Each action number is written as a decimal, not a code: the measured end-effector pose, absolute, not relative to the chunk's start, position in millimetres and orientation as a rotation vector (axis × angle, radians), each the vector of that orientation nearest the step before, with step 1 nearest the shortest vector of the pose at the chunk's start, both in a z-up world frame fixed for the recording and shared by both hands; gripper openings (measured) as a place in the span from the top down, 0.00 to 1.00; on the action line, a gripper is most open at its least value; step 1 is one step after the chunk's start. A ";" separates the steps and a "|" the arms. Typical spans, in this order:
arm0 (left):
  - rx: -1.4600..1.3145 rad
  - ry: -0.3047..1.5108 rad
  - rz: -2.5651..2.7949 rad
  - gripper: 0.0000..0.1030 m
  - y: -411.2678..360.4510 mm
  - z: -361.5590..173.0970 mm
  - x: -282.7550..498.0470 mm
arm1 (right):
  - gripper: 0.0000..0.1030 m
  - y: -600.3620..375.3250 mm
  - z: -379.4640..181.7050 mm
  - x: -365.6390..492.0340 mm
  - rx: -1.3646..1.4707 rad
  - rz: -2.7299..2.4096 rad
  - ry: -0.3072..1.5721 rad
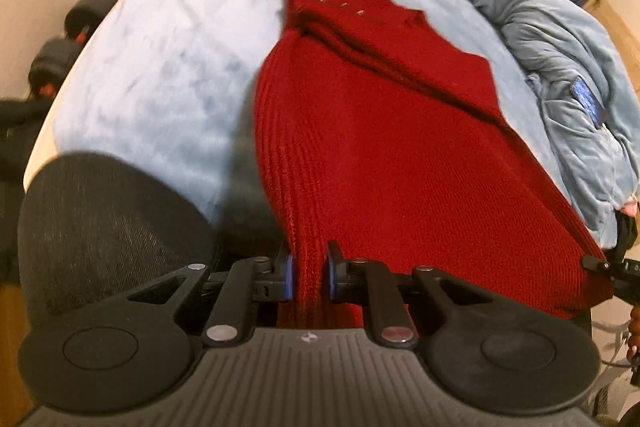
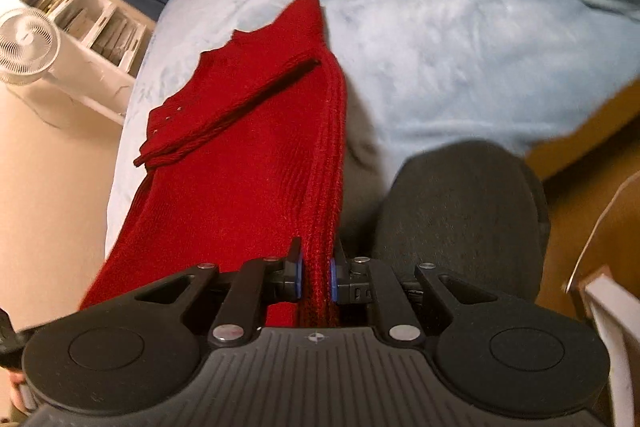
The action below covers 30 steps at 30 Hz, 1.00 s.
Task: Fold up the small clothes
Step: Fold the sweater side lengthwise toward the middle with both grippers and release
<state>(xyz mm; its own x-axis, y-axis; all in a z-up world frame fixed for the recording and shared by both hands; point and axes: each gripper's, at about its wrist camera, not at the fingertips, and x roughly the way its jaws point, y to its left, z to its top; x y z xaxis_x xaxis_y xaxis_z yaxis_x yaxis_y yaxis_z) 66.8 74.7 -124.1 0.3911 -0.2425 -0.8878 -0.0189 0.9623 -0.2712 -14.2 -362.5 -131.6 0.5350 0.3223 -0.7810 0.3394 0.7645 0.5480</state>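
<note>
The red sweater (image 1: 360,147) is pinched at its near hem by the left gripper (image 1: 308,277) and right gripper (image 2: 317,277), its length stretched away across the bed (image 1: 160,67).

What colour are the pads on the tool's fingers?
Blue pads, pinching the red knit sweater; clearest in the left wrist view.

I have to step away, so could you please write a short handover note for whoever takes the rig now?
Left claw: shut on one corner of the red sweater's ribbed hem.
Right claw: shut on the other hem corner.
The sweater lies lengthwise on the light blue blanket, collar at the far end, a sleeve already folded across the chest.
Left: probably carry the hem up to the collar, release, smooth.
</note>
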 end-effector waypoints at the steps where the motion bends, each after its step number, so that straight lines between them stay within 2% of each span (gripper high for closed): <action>1: -0.264 1.171 -0.140 0.84 76.2 -125.3 71.5 | 0.88 -363.7 -130.2 -10.5 0.743 -0.014 1.040; 6: -0.306 1.073 -0.138 0.87 87.1 -89.0 124.6 | 0.88 -366.4 -97.1 45.1 0.783 0.038 1.035; 7: -0.298 1.042 -0.137 0.91 89.7 -79.9 141.4 | 0.89 -370.1 -86.0 65.3 0.801 0.053 1.011; 10: -0.259 0.969 -0.128 0.91 89.5 -55.1 227.7 | 0.89 -384.8 -60.3 138.8 0.821 0.033 0.937; 13: -0.237 0.932 -0.062 0.91 79.5 -54.6 325.2 | 0.88 -394.7 -62.0 225.1 0.868 -0.033 0.909; 14: -0.233 0.918 -0.051 0.87 76.8 -59.4 356.1 | 0.87 -397.5 -69.0 255.6 0.886 -0.072 0.908; 15: -0.229 0.912 -0.019 0.83 75.5 -68.5 391.5 | 0.80 -401.3 -77.2 288.0 0.891 -0.109 0.903; 16: -0.232 0.916 0.043 0.59 75.9 -74.3 415.9 | 0.73 -404.1 -86.5 314.2 0.882 -0.149 0.899; 17: -0.235 0.928 0.136 0.27 78.9 -81.2 439.8 | 0.48 -407.5 -95.5 330.7 0.873 -0.195 0.897; 18: -0.245 0.934 0.216 0.18 84.5 -86.1 455.0 | 0.34 -411.6 -105.6 340.5 0.872 -0.259 0.889; 19: -0.278 0.911 0.266 0.13 91.4 -90.3 461.9 | 0.33 -416.4 -114.9 340.2 0.888 -0.301 0.867; 21: -0.317 0.889 0.242 0.13 101.6 -99.1 464.5 | 0.34 -421.6 -131.8 333.6 0.927 -0.301 0.844; 25: -0.277 0.962 0.184 0.13 102.4 -137.8 456.5 | 0.34 -424.6 -164.7 314.0 0.881 -0.271 0.814; 30: -0.185 1.064 0.136 0.13 83.6 -180.9 447.5 | 0.34 -421.4 -213.9 315.7 0.822 -0.320 0.892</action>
